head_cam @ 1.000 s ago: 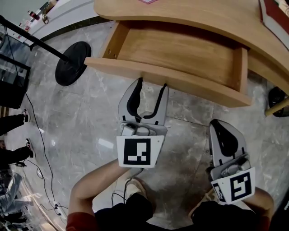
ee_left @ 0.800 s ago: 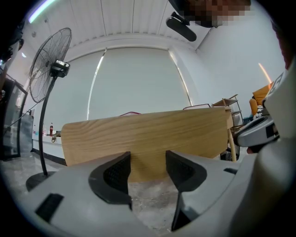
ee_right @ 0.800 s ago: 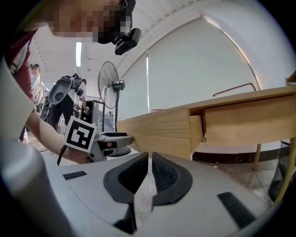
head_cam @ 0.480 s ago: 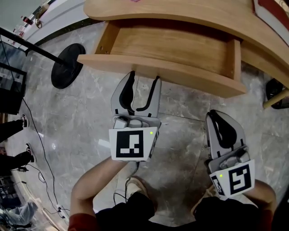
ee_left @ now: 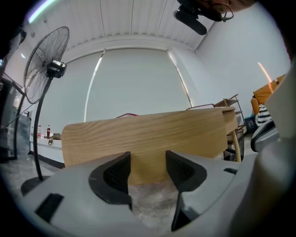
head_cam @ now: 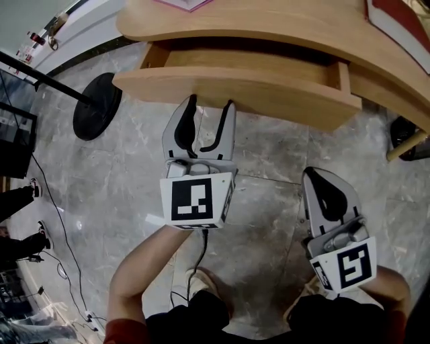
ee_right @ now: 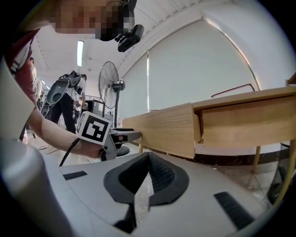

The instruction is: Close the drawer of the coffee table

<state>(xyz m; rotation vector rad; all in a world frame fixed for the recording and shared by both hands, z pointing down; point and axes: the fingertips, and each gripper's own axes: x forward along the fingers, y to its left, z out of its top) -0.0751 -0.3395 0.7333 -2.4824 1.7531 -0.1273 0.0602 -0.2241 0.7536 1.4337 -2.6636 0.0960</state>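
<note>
The light wooden coffee table [head_cam: 282,20] has its drawer [head_cam: 235,84] pulled partly out, with only a thin strip of its inside showing. My left gripper [head_cam: 209,102] is open, its two fingertips pressed against the drawer's front panel [ee_left: 143,139]. In the left gripper view the panel fills the gap between the jaws. My right gripper [head_cam: 324,176] is shut on nothing and hangs back over the floor, to the right and nearer me. The drawer front [ee_right: 162,127] and the left gripper [ee_right: 127,135] on it also show in the right gripper view.
A standing fan's black round base [head_cam: 94,107] and pole sit on the marble floor left of the drawer. Cables [head_cam: 57,222] trail along the floor at left. A dark object [head_cam: 406,131] and a table leg stand at the right. A red book [head_cam: 396,13] lies on the tabletop.
The drawer has slid well into the table, pushed by my left gripper, which moved forward with it. The right gripper has stayed about where it was.
</note>
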